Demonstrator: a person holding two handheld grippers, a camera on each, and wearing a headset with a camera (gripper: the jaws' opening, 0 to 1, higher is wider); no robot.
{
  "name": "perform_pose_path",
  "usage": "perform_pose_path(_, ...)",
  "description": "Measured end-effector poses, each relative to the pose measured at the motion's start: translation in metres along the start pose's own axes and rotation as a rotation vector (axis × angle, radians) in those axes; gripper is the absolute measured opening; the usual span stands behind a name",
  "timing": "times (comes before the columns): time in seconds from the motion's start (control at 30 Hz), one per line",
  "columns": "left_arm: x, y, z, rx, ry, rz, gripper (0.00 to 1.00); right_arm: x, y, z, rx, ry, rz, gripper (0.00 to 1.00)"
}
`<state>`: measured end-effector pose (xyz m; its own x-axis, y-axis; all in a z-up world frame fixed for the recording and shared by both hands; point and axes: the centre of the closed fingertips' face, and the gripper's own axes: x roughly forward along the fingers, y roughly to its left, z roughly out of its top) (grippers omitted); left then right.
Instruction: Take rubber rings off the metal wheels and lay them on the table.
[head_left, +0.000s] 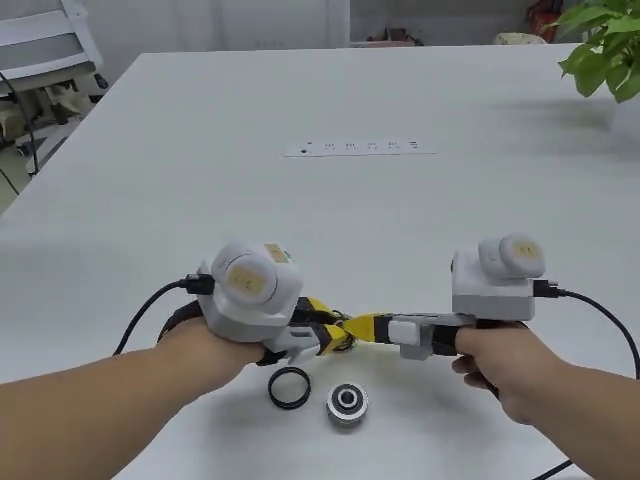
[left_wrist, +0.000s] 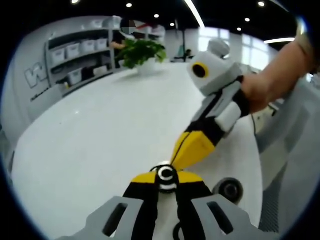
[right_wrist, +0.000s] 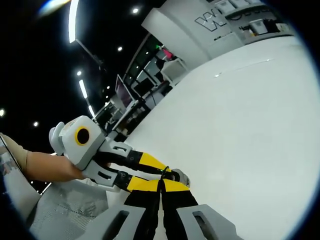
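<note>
My left gripper (left_wrist: 166, 181) is shut on a small metal wheel (left_wrist: 166, 174) with a black rubber ring around it, held just above the white table (head_left: 400, 220). My right gripper (right_wrist: 161, 184) meets it tip to tip from the right, its yellow jaws pressed together on the edge of that ring (right_wrist: 167, 171). In the head view the two grippers join at the table's near edge, left gripper (head_left: 336, 336) and right gripper (head_left: 358, 328). Below them lie a loose black rubber ring (head_left: 289, 387) and a bare metal wheel (head_left: 347, 402).
A flush socket panel (head_left: 360, 148) sits mid-table. A potted plant (head_left: 606, 50) stands at the far right corner and a chair (head_left: 45, 45) beyond the far left edge. Black cables trail from both grippers toward me.
</note>
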<state>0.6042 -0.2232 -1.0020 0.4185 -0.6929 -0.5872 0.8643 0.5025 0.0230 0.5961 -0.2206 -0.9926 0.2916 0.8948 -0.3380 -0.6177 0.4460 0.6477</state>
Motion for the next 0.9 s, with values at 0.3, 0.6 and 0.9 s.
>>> perform_pose_path(0.3,0.001,0.0,0.001,-0.011,0.004,0.011,0.13,-0.002,-0.009,-0.001,-0.016,0.001,-0.04,0.0)
perform_pose_path(0.6,-0.003,-0.002,0.001,-0.022,0.003,-0.009,0.16,-0.006,-0.008,0.002,-0.009,-0.009,-0.041,0.0)
perform_pose_path(0.9,-0.02,-0.002,0.01,-0.025,-0.033,-0.034,0.22,-0.007,-0.002,0.006,-0.003,-0.018,-0.029,0.0)
